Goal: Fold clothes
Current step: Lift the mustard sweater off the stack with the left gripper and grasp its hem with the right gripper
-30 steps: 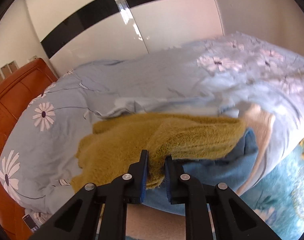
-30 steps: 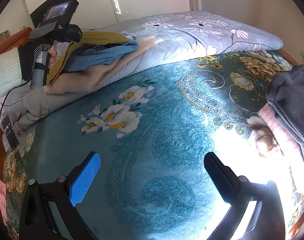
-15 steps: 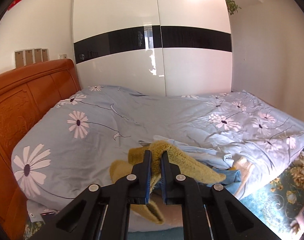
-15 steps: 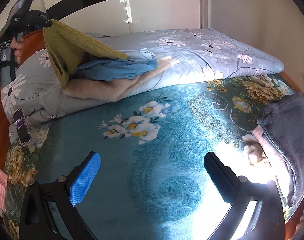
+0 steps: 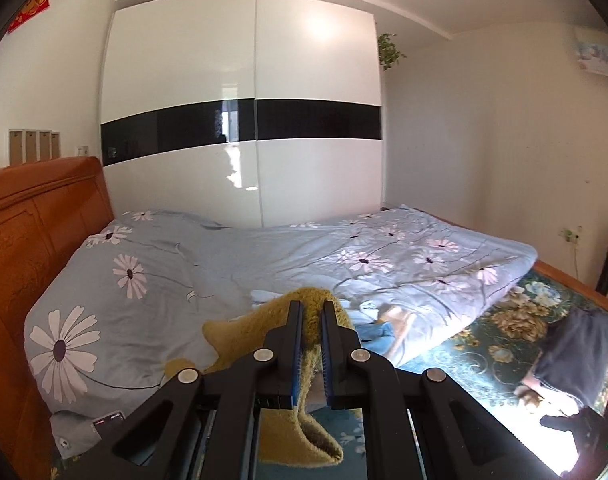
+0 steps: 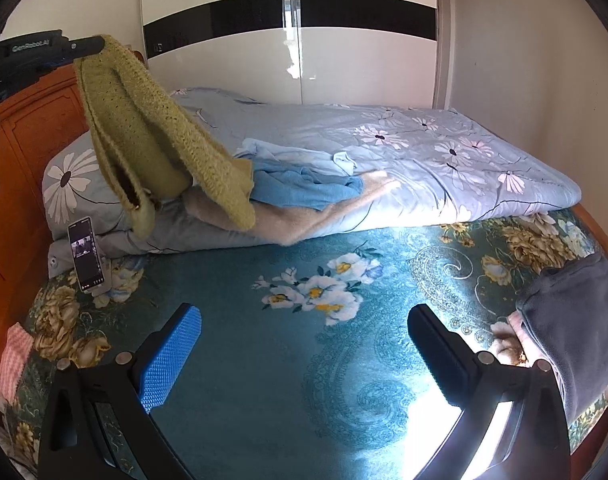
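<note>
over bed, left gripper lifts sweater.

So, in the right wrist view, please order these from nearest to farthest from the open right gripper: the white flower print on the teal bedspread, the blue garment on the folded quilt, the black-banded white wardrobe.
From the right gripper:
1. White flower print on the teal bedspread, just ahead of the fingers.
2. Blue garment on the folded quilt, mid-bed.
3. White wardrobe, against the back wall.
</note>
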